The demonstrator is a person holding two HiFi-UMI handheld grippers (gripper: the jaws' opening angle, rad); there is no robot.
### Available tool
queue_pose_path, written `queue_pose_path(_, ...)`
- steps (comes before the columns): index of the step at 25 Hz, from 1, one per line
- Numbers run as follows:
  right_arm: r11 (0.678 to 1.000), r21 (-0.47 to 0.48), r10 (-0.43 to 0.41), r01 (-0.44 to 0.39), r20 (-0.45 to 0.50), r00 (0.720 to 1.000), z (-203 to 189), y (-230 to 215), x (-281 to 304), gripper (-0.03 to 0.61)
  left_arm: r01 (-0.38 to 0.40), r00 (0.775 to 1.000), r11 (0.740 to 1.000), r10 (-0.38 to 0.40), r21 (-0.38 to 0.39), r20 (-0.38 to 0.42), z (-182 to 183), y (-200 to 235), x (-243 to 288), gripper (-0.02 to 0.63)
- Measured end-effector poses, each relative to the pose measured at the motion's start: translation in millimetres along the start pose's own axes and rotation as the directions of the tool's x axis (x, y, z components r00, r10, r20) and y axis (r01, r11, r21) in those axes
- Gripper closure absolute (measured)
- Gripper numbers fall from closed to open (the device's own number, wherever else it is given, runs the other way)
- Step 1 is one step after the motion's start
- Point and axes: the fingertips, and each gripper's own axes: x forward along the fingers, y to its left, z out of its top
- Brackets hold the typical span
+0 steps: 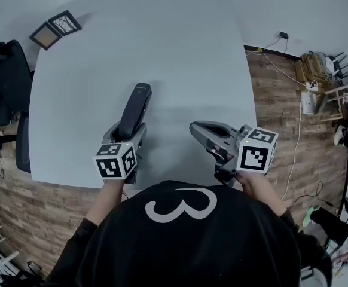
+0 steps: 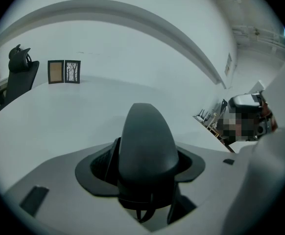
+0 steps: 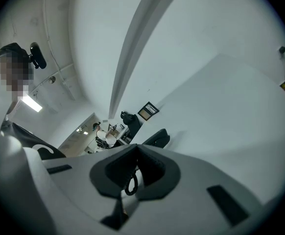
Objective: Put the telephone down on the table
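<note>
**Telephone gripped in the left tool over the counter**

The head view shows the left tool (image 1: 128,134) closed on the near end of a dark telephone (image 1: 136,107). The handset stretches away from the person over the pale counter (image 1: 174,40). Whether its far end touches the surface cannot be told from above.

The left gripper view gives the grip itself: the left tool (image 2: 147,173) has its jaws spread fairly wide, with the pads pressed against both sides of the telephone (image 2: 147,143), which fills the gap.

The right tool (image 1: 201,130) hangs near the counter's near edge, well apart from the handset. Only the right gripper view shows its jaws: the right tool (image 3: 135,173) has them drawn together with nothing between them. That view also catches the telephone (image 3: 157,138) from the side.

Two picture frames (image 1: 55,28) sit at the far left corner. They appear upright in the left gripper view (image 2: 64,71).
</note>
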Motion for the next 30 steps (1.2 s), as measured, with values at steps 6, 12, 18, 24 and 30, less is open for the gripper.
queue_pose_path(6, 1.0, -0.001, 0.0, 0.0, -0.008, 1.0, -0.5, -1.5, 0.9, 0.569, -0.008, 1.0, 1.0, 0.008, 0.025, -0.001, -4.4, -1.6, 9.4, 0.324)
queue_pose_path(12, 1.0, 0.018, -0.019, 0.019, -0.003, 1.0, -3.1, -7.1, 0.4, 0.569, 0.002, 1.0, 0.999, -0.003, 0.036, 0.003, -9.7, -0.3, 15.5, 0.324)
queue_pose_path(18, 0.998, 0.052, -0.045, 0.044, 0.008, 0.999, -8.5, -16.1, -7.2, 0.568, 0.002, 1.0, 0.998, 0.0, 0.066, -0.021, -22.4, -3.9, 20.7, 0.323)
queue_pose_path(24, 0.997, 0.066, -0.045, 0.044, 0.012, 0.999, -10.5, -17.2, -7.1, 0.569, 0.014, 0.998, 0.995, -0.007, 0.103, -0.066, -30.5, -2.2, 25.9, 0.322)
queue_pose_path(30, 0.996, 0.084, -0.028, 0.026, 0.018, 0.999, -8.9, -15.0, -4.5, 0.569, -0.01, 0.989, 0.97, 0.046, 0.244, -0.141, -40.1, -1.4, 31.5, 0.321)
